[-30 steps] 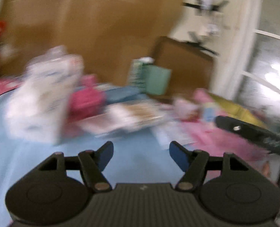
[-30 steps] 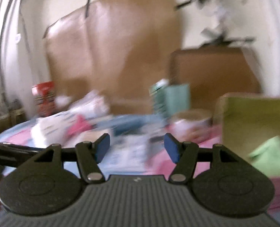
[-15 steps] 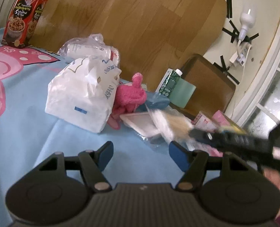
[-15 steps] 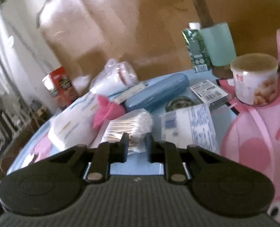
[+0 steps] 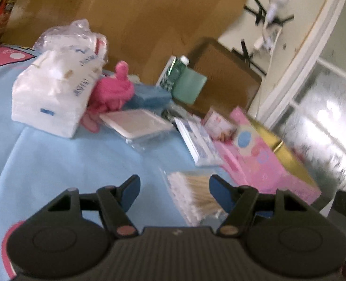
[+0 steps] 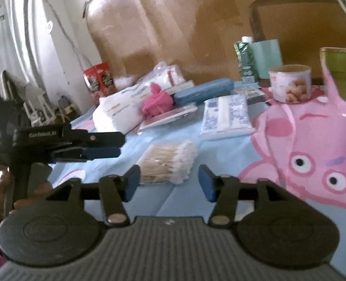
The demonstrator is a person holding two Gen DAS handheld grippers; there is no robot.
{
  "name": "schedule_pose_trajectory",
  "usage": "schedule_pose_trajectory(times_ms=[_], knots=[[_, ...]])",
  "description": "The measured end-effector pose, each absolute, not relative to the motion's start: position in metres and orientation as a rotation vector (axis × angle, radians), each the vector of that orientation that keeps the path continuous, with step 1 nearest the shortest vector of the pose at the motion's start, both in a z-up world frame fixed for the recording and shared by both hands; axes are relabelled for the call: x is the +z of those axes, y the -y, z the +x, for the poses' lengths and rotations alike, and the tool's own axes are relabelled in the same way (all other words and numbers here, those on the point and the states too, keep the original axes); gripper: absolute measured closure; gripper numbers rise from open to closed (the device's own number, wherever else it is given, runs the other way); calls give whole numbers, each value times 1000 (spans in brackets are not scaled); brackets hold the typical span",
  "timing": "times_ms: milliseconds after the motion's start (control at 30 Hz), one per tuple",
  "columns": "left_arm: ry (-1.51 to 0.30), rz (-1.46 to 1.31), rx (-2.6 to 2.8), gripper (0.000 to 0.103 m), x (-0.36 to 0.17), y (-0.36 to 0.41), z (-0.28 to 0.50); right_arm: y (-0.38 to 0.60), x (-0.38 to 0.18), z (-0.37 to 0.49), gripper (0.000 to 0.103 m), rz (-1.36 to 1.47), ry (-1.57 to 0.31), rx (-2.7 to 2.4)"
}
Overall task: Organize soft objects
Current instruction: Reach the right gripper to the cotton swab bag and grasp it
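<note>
Lying on the blue cartoon cloth (image 6: 219,159), the bag of cotton swabs (image 6: 170,161) is sitting just ahead of the right tool (image 6: 169,183), whose jaws have just been opening, nothing between them. The left tool (image 5: 174,189) is gaping, empty.

Black right tool (image 6: 169,182) with blue pads, ribbed grey body, round discs, brass pivot pins, white lettering on left tool (image 6: 102,146)

Cotton swab bag (image 6: 170,161) on tablecloth (image 6: 231,161), tissue pack (image 6: 226,116) behind it, can (image 6: 290,83) farther back
</note>
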State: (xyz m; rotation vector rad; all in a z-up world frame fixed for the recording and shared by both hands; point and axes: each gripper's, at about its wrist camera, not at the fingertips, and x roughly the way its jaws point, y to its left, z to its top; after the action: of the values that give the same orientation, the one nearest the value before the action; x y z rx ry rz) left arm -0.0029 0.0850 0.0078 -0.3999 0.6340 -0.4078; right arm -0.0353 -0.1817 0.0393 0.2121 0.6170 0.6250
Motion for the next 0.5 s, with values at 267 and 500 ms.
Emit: schedule_pose_trajectory(times_ms=[267, 500], knots=[[-744, -225, -259, 36, 13, -41, 7, 149, 36, -27, 33, -24, -621, 603], [-727, -148, -190, 20, 8, -22, 3, 152, 31, -27, 30, -20, -634, 609]])
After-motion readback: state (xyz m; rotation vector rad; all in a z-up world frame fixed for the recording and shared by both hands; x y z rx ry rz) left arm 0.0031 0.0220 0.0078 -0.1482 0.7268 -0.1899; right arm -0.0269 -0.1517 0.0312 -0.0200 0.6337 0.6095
